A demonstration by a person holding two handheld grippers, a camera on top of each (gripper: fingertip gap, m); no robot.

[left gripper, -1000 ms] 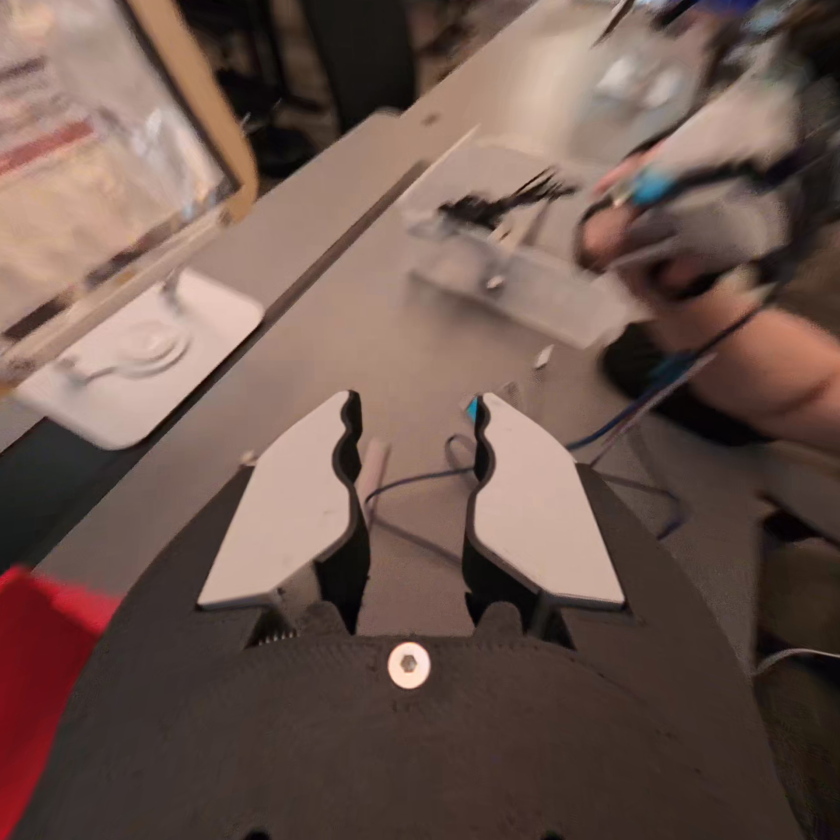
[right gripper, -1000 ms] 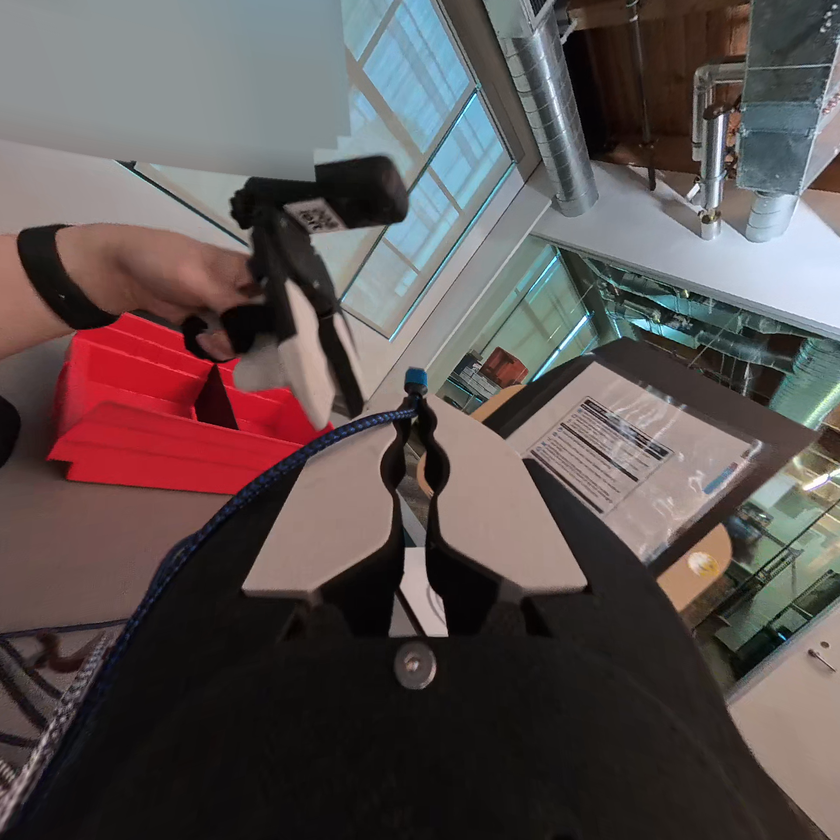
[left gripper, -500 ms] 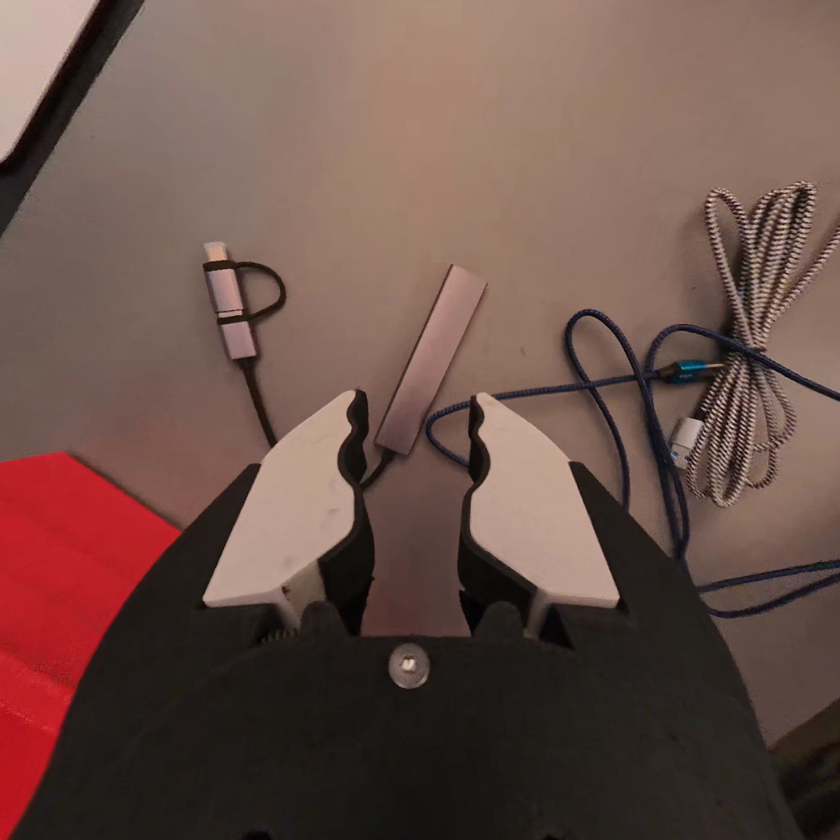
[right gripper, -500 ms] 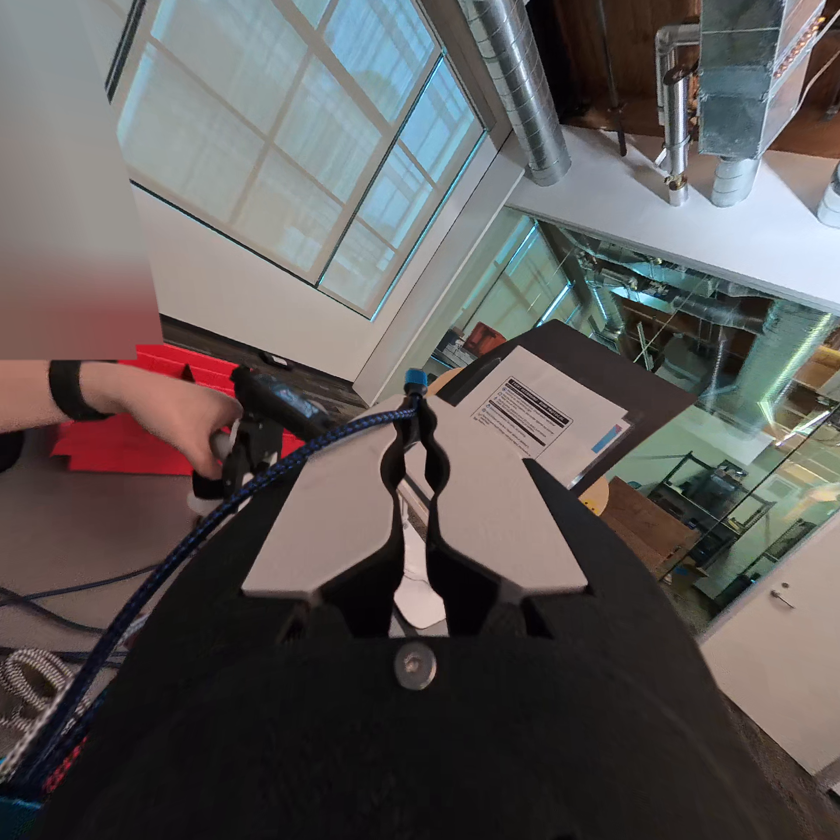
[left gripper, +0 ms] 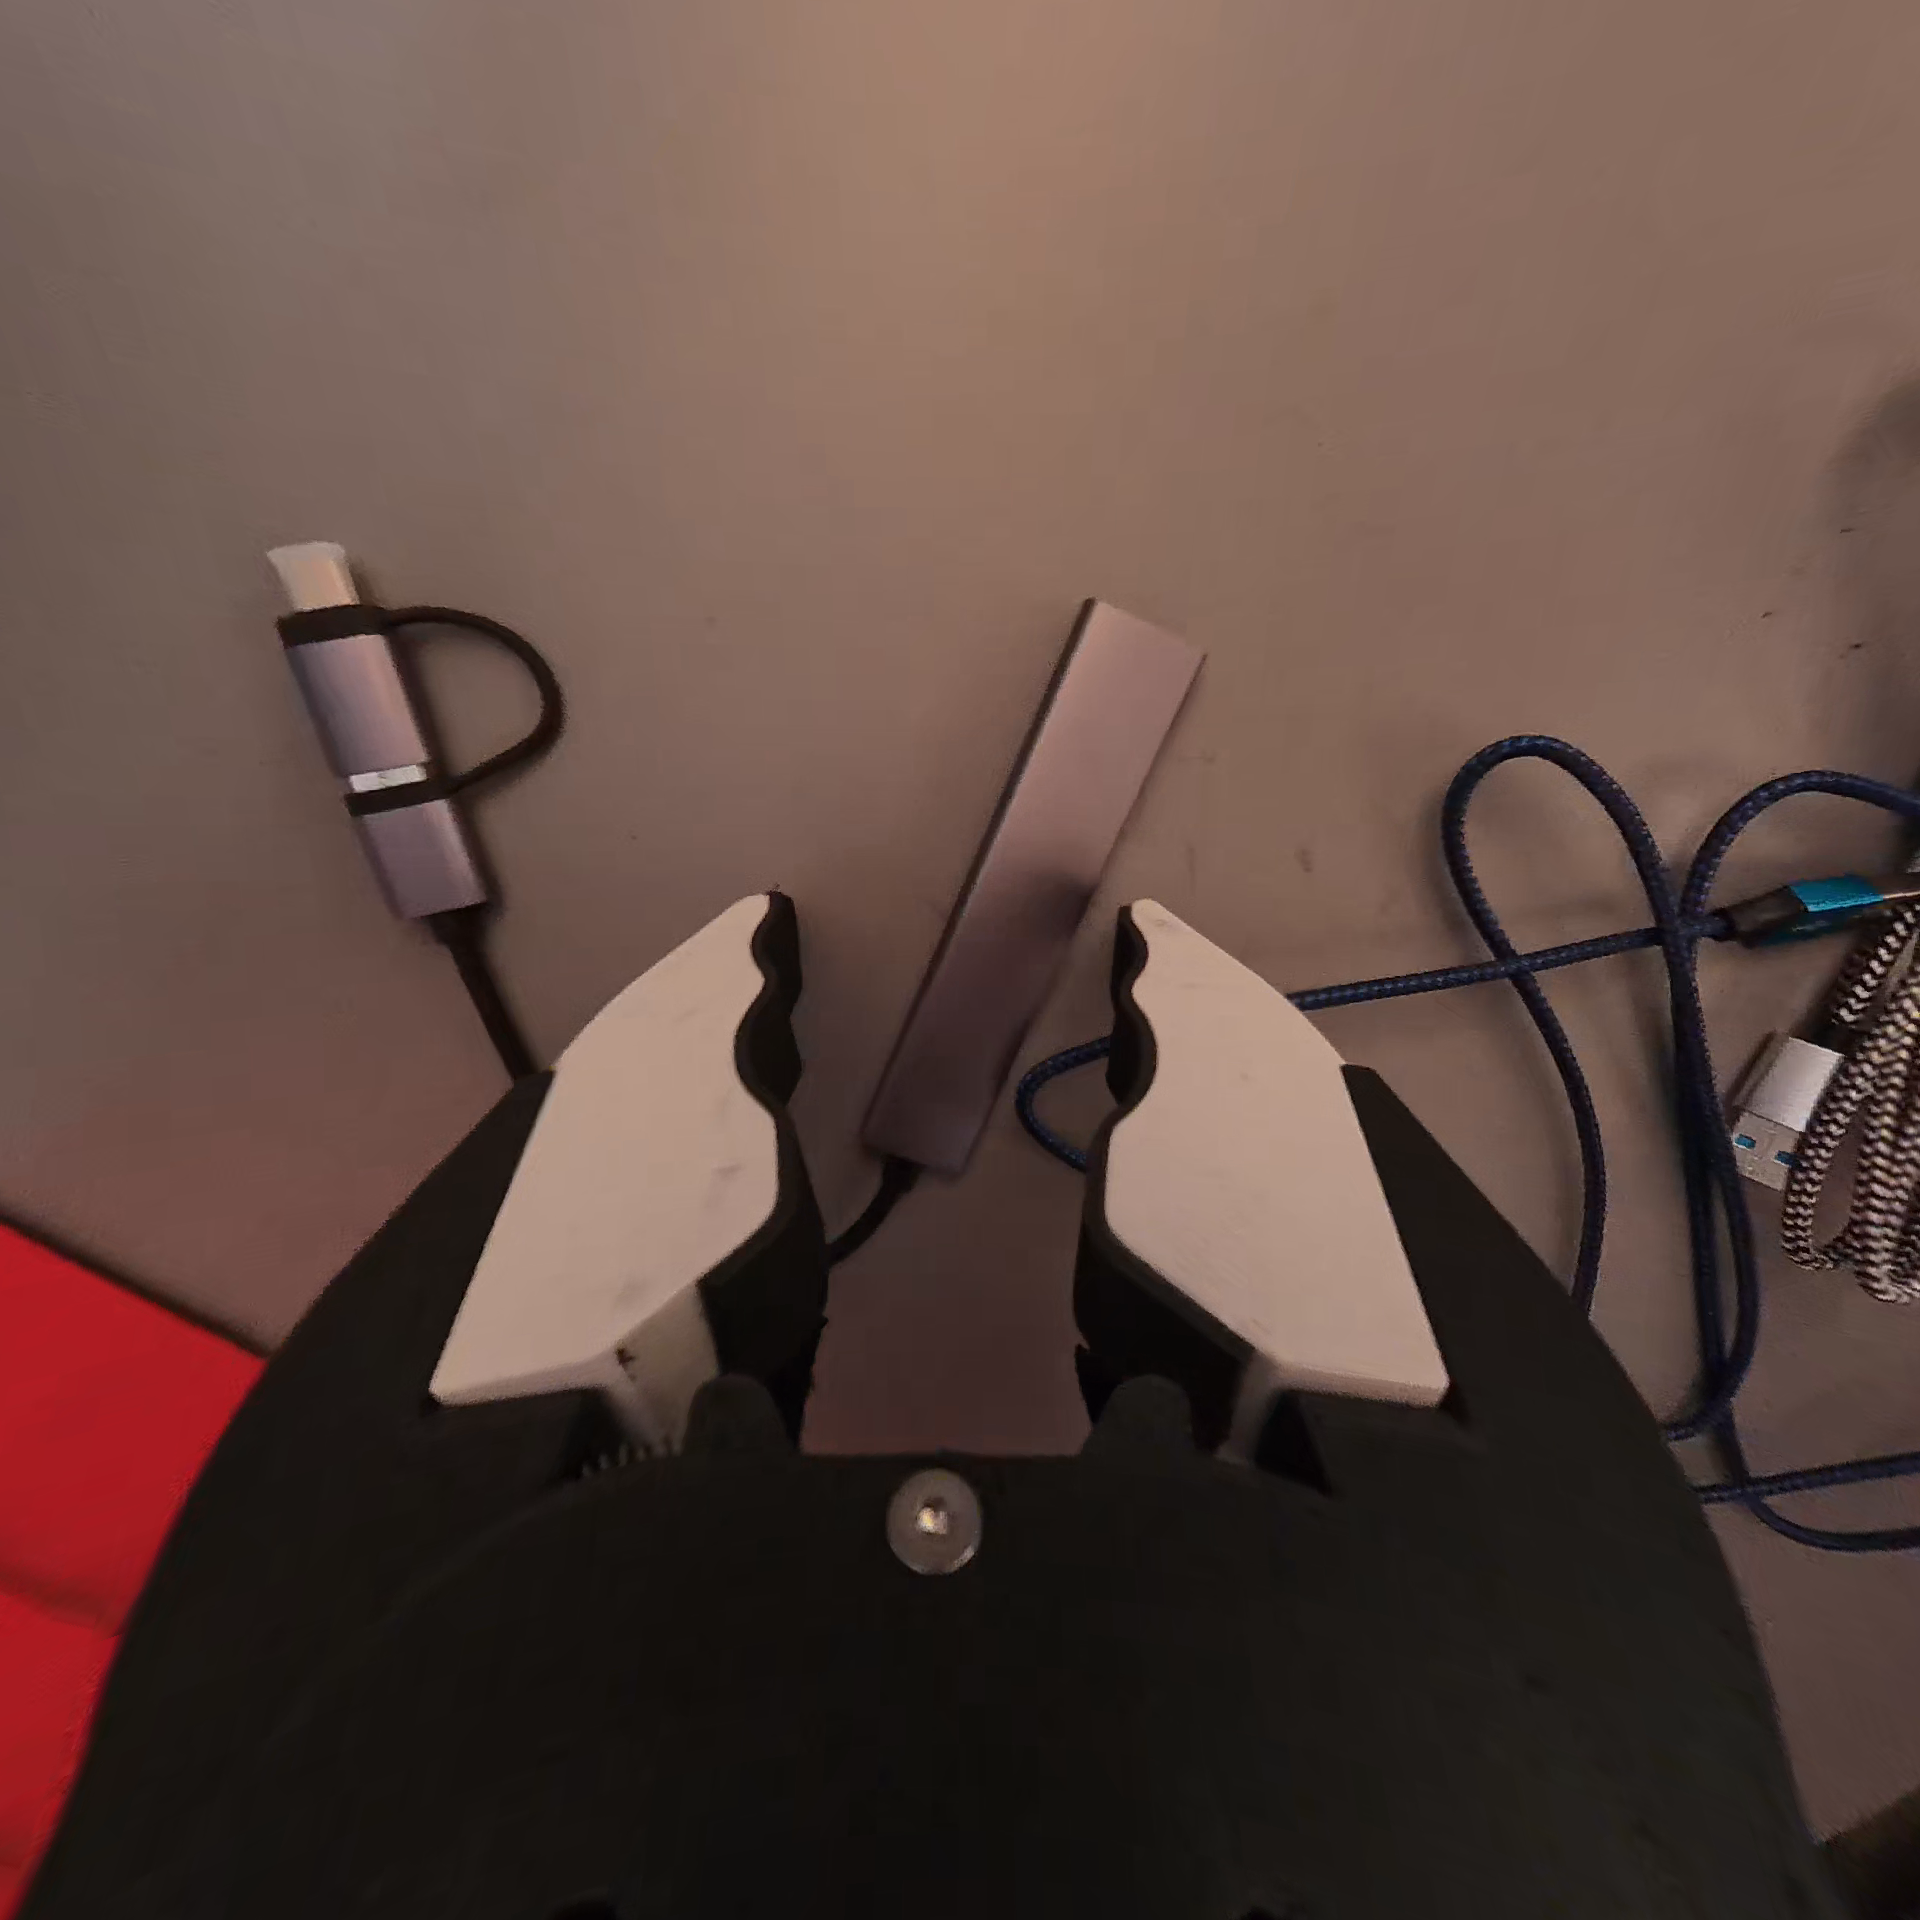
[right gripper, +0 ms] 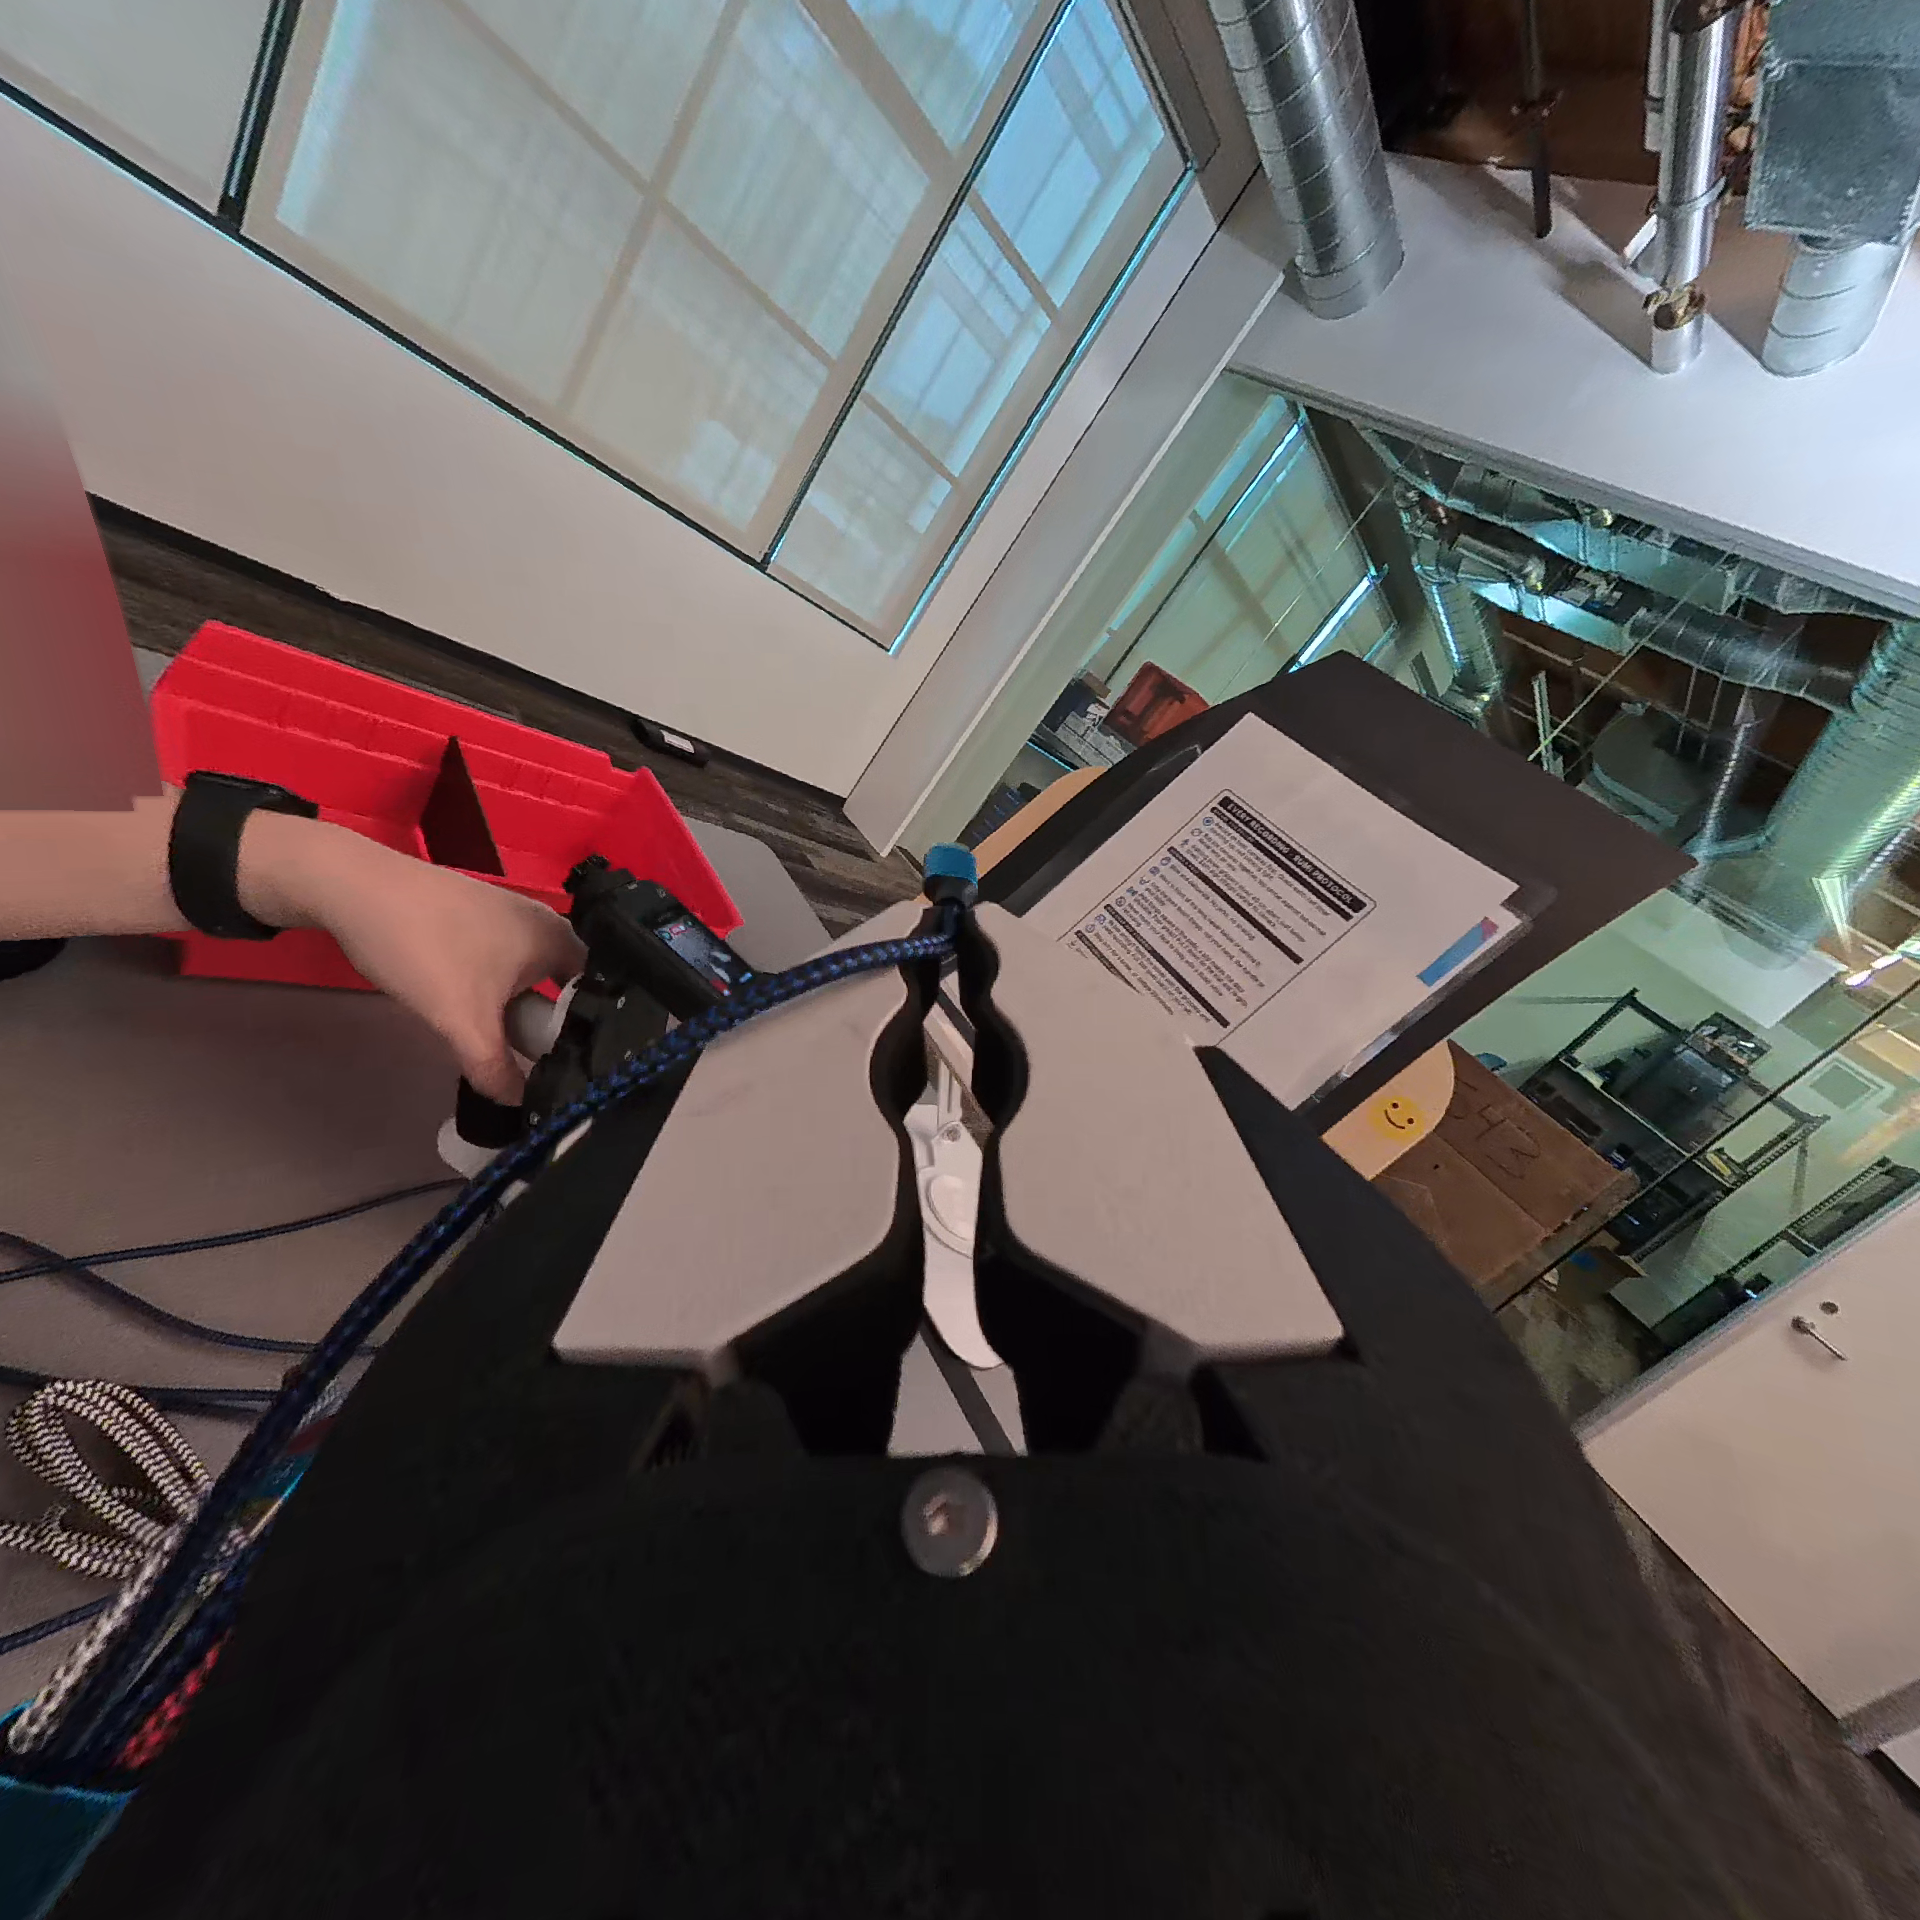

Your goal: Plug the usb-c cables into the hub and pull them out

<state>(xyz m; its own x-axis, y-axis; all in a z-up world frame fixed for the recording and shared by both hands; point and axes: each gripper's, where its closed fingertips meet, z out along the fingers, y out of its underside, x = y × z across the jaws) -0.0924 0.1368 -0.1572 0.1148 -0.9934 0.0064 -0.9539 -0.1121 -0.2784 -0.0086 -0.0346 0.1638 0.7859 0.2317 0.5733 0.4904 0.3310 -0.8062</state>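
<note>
grey table (left gripper: 935, 312) | hub (left gripper: 1029, 883) | blue cables (left gripper: 1558, 977) | striped cable (left gripper: 1870, 1122) | red bin (left gripper: 94, 1455)

1 hub (left gripper: 1023, 894), 2 braided cables (left gripper: 1496, 977) (left gripper: 1870, 1164), 1 red bin (right gripper: 416, 769), 2 grippers (left gripper: 951, 925) (right gripper: 948, 914)

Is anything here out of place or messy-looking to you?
Nothing is broken or spilled. The hub lies askew on the table, and the blue cable sprawls in loose loops, crossing the striped cable. The right gripper holds the blue cable's plug up in the air, away from the hub.
</note>
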